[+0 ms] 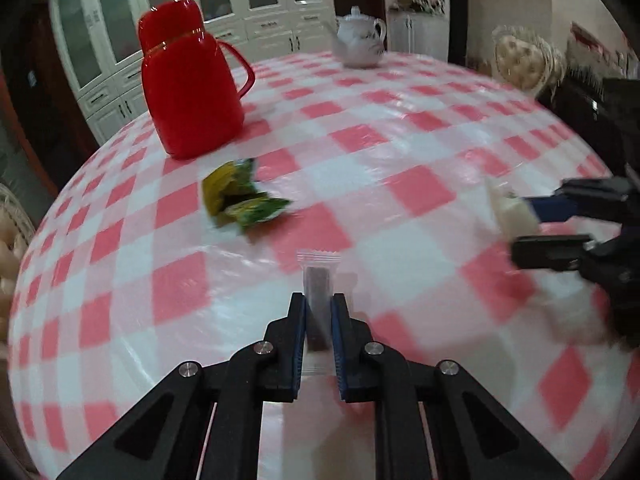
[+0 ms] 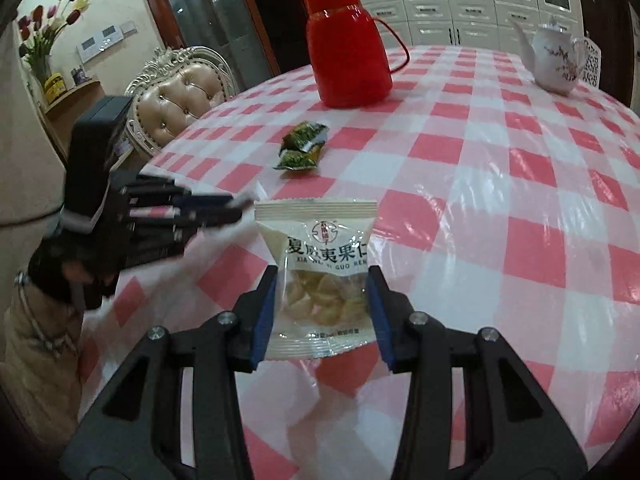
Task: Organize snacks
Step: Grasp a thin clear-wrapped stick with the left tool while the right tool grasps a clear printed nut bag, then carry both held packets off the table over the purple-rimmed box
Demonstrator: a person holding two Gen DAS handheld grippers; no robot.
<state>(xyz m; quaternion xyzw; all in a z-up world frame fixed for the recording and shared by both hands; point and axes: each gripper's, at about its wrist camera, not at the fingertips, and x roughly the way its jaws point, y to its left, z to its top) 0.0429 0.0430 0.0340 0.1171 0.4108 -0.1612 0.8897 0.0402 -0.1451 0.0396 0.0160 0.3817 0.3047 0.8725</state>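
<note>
We see two snack packets held above a round tabletop (image 1: pixel 400 152) covered in a pink-and-white checked cloth. In the left wrist view, the left gripper (image 1: pixel 318 300) sits at the bottom centre of the frame with its jaws clamped together on a slim clear sachet (image 1: pixel 317 276) holding a dark bar, the crimped top of the sachet sticking up beyond the fingertips. In the right wrist view, the right gripper (image 2: pixel 323 276) fills the lower centre, its jaws pressed against both side edges of a clear nut packet (image 2: pixel 318 260) with a white printed top and pale kernels showing through the lower half. That packet also appears, blurred, at the right edge of the left wrist view. Two green wrapped snacks (image 2: pixel 303 146) lie touching one another on the cloth, left of centre in both views, in front of a red thermos jug (image 2: pixel 346 44) that stands upright. A white teapot (image 2: pixel 556 60) stands well apart from it, toward the upper right of the right wrist view. A tufted chair (image 2: pixel 176 96) stands beyond the tabletop's edge at the left of that view, and white cabinets (image 1: pixel 208 4) line the back wall.
</note>
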